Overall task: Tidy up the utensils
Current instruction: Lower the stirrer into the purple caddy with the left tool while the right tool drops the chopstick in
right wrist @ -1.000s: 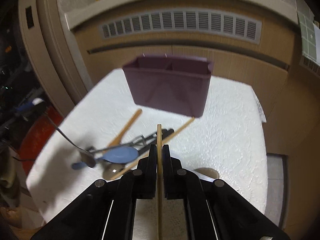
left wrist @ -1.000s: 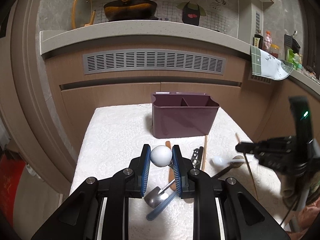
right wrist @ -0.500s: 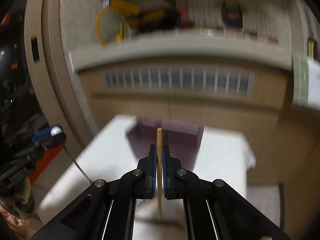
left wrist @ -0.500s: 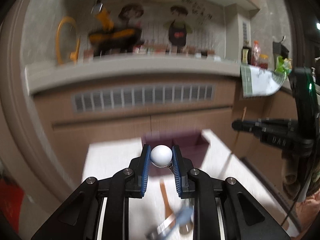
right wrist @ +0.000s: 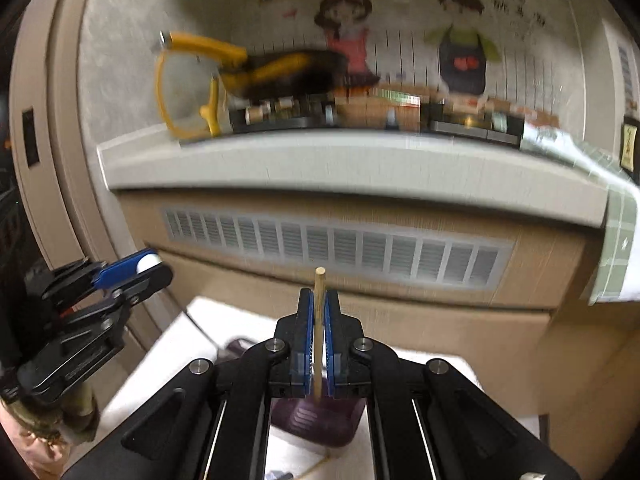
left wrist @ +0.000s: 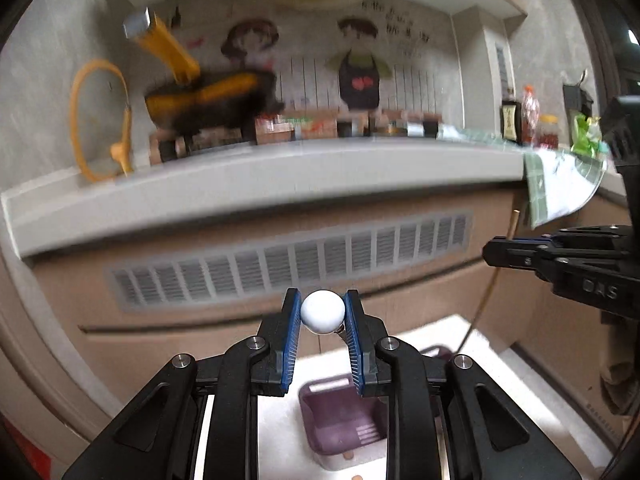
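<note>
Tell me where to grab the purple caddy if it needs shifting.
Take the purple caddy by a thin upright wall at the rim, coming down from above: it stands open-topped, so that wall can be straddled inside and out.

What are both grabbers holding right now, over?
Left gripper shut on white ball-ended metal utensil. Right gripper shut on thin wooden chopstick. Purple plastic utensil caddy below both, on white cloth-covered table. Nothing blocking.

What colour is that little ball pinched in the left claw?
White: the ball shows best in the left wrist view, between the blue pads.
</note>
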The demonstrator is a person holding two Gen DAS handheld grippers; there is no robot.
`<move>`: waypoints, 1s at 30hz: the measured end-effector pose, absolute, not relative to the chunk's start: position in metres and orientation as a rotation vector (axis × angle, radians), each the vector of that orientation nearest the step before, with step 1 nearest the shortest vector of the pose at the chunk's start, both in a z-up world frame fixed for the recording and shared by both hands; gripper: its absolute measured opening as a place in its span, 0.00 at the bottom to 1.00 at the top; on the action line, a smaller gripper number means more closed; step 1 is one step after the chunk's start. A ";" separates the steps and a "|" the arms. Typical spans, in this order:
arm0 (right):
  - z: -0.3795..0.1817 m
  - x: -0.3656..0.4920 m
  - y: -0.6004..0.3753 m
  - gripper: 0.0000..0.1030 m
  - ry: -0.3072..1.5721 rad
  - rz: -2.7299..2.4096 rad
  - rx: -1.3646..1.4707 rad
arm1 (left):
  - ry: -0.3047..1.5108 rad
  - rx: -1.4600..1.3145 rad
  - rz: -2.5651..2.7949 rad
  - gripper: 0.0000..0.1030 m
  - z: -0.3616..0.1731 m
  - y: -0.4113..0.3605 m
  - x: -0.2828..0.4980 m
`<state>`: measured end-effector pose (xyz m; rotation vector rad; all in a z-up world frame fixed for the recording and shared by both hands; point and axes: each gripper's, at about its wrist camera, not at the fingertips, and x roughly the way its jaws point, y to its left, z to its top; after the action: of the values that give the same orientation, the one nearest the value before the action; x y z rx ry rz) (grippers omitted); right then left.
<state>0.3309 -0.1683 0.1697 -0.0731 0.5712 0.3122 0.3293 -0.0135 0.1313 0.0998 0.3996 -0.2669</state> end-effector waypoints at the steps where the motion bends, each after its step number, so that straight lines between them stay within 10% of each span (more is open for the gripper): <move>1: 0.161 0.332 -0.171 0.04 0.586 0.308 -0.073 | 0.426 0.095 -0.272 0.22 0.118 -0.016 0.336; 9: 0.084 0.354 -0.168 0.09 0.756 0.318 -0.090 | 0.579 0.057 -0.298 0.33 0.054 -0.019 0.357; 21: 0.052 0.283 -0.177 0.84 0.763 0.302 -0.211 | 0.606 -0.001 -0.272 0.62 0.043 0.008 0.290; 30: -0.026 0.242 -0.179 0.85 0.941 0.311 -0.228 | 0.794 -0.026 -0.290 0.67 -0.023 0.008 0.233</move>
<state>0.2421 -0.1790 -0.0260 -0.2279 0.9414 0.3111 0.2328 0.0075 -0.0227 -0.0258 0.7942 -0.2897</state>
